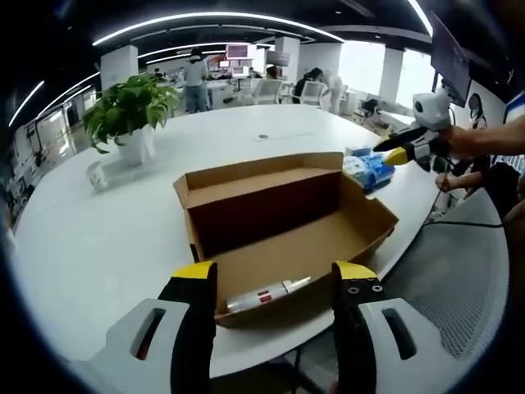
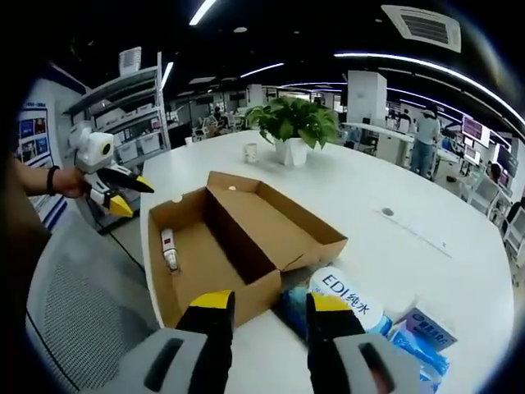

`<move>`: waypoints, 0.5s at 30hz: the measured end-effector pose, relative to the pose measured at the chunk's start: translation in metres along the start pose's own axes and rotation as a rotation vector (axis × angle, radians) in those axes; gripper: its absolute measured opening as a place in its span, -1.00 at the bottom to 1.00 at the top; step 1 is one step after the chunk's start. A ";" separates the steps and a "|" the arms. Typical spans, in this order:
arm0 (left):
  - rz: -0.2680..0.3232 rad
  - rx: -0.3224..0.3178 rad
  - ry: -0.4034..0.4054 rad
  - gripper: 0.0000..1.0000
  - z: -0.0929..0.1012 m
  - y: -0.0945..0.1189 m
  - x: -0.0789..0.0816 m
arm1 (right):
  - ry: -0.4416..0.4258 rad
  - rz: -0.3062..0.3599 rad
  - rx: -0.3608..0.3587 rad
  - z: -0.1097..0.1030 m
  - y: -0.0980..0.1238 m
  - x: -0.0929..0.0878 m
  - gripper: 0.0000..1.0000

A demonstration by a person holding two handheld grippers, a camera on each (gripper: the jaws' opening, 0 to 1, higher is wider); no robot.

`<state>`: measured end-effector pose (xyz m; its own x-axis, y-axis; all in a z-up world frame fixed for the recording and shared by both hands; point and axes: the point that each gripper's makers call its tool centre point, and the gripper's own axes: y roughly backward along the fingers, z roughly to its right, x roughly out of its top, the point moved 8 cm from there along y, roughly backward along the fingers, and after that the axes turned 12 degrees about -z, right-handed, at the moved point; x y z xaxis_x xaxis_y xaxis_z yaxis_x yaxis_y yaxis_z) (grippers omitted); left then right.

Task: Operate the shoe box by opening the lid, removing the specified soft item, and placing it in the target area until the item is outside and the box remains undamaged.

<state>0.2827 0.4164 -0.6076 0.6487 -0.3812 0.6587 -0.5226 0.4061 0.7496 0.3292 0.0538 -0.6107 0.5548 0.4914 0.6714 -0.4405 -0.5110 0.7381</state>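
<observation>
A brown cardboard shoe box [image 1: 287, 222] lies open on the white table [image 1: 98, 246], its lid folded back flat. A white tube with a red band [image 1: 267, 293] rests on the box floor. My left gripper [image 1: 275, 275] is open in front of the box's near end, with nothing between its jaws. A blue soft wipes packet [image 2: 344, 300] lies on the table just outside the box. My right gripper [image 2: 271, 308] hangs open right over it, the packet's dark edge showing between the jaws. The left gripper view shows that right gripper [image 1: 398, 153] beside the packet [image 1: 369, 171].
A potted plant [image 1: 131, 115] and a small cup [image 1: 97, 175] stand beyond the box. A second blue packet [image 2: 426, 332] lies near the first. A grey mesh chair [image 1: 467, 271] sits at the table's edge. A hand holds the left gripper [image 2: 107, 185].
</observation>
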 end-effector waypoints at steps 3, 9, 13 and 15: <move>-0.001 0.001 0.001 0.12 -0.001 -0.001 0.000 | 0.009 -0.007 0.009 -0.008 -0.002 -0.003 -0.36; 0.001 -0.003 -0.001 0.12 -0.001 -0.002 0.003 | 0.004 -0.014 0.029 -0.016 -0.004 -0.007 -0.35; -0.004 -0.006 -0.011 0.12 -0.002 -0.004 0.004 | 0.001 -0.013 0.033 -0.019 -0.004 -0.008 -0.34; -0.008 -0.008 -0.017 0.12 -0.003 -0.005 0.005 | 0.003 -0.011 0.038 -0.022 -0.004 -0.007 -0.33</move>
<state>0.2900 0.4150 -0.6081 0.6434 -0.3985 0.6537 -0.5129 0.4096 0.7545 0.3118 0.0674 -0.6167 0.5575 0.4991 0.6633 -0.4074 -0.5317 0.7425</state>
